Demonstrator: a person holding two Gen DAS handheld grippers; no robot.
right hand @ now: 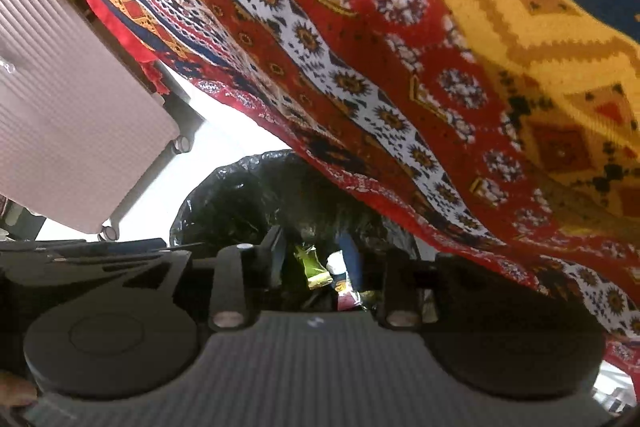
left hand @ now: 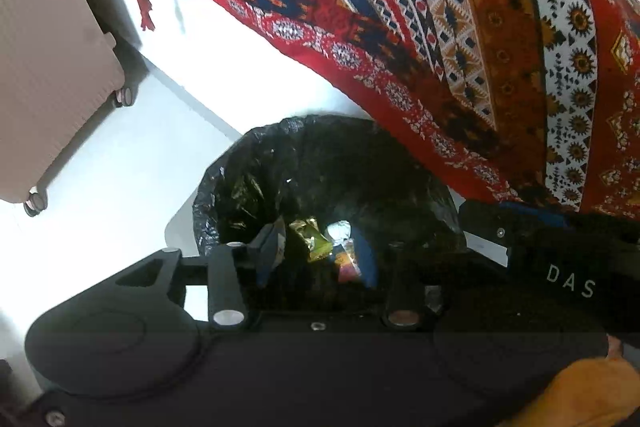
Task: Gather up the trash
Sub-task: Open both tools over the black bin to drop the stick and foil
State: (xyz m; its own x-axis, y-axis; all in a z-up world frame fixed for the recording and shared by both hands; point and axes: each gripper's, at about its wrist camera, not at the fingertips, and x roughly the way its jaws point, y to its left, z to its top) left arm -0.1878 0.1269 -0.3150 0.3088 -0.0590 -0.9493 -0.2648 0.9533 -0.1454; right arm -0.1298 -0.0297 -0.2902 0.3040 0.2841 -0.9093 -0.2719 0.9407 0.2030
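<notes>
A bin lined with a black bag (left hand: pixel 320 155) (right hand: pixel 240 187) stands on the floor under the edge of a hanging cloth. Inside it lie wrappers: a gold-green one (left hand: pixel 310 233), a silver one (left hand: pixel 338 229) and a red one (left hand: pixel 348 263). My left gripper (left hand: pixel 316 239) points down into the bin's mouth, its jaws apart and nothing pressed between the pads. My right gripper (right hand: pixel 314 251) hangs over the same opening, also open. Between its fingers a yellow-green wrapper (right hand: pixel 314 267) and a pinkish one (right hand: pixel 346 301) show, lying lower in the bag.
A red patterned cloth (left hand: pixel 440 27) (right hand: pixel 400 47) drapes down close over the bin's far side. A pink ribbed suitcase on wheels (left hand: pixel 40 67) (right hand: pixel 72 107) stands left on the white floor (left hand: pixel 120 167). A black housing lettered DAS (left hand: pixel 568 279) sits right of my left gripper.
</notes>
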